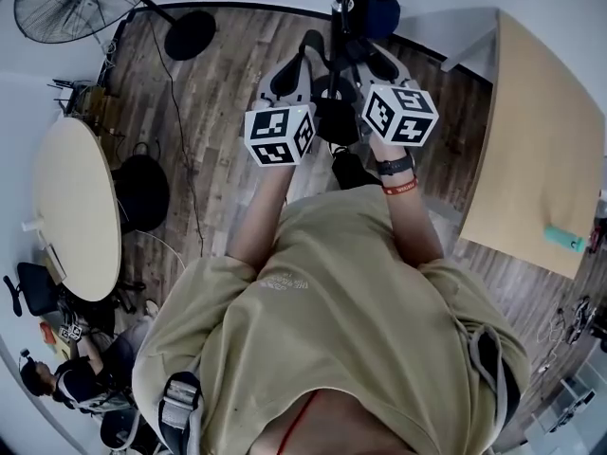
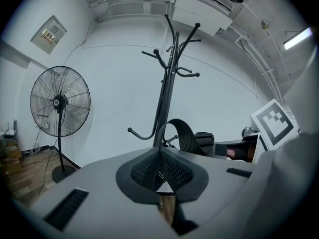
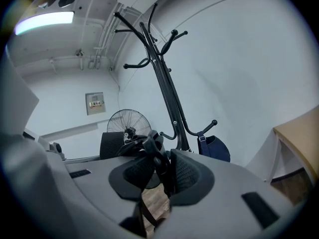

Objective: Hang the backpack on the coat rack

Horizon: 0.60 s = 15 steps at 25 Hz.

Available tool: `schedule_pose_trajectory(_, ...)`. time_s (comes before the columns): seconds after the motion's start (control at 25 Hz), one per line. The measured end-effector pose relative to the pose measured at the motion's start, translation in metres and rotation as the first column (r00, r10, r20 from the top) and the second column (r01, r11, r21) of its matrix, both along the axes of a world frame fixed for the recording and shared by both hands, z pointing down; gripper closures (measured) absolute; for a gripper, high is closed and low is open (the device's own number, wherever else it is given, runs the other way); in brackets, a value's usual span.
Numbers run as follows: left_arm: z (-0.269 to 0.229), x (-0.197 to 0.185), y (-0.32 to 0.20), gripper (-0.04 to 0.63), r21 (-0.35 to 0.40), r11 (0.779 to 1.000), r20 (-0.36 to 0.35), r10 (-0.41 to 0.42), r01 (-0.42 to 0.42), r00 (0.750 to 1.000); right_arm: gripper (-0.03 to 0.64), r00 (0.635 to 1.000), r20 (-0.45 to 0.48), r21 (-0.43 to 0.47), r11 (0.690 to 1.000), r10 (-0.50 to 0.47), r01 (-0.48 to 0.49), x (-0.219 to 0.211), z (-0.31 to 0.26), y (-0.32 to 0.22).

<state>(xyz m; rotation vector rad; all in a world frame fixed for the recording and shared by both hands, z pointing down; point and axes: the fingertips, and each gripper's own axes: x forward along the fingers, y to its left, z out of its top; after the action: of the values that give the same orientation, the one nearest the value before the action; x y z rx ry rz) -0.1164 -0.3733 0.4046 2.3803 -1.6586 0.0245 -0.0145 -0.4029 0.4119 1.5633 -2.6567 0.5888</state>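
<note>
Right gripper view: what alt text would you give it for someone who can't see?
The right tool clamps a black backpack strap between its padded jaws. Ahead rises a black coat rack, with a dark blue bag hanging from a low hook and a fan behind.

the black fabric backpack hangs in the air between the two grippers, just short of the rack's pole. one black webbing strap arches up from the closed jaws of the left gripper. another black strap is pinched between the pads of the right gripper. the black metal coat rack stands upright, a slim pole with curved, knob-tipped hooks branching near its top and lower down.
</note>
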Motion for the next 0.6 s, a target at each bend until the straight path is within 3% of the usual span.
schedule_pose_trajectory(0.6,0.014,-0.006,-0.08,0.571,-0.03,0.999,0.01,-0.022,0.022,1.0,0.523,0.998,0.021,-0.031,0.997,0.066,-0.065,0.024,0.01,-0.081)
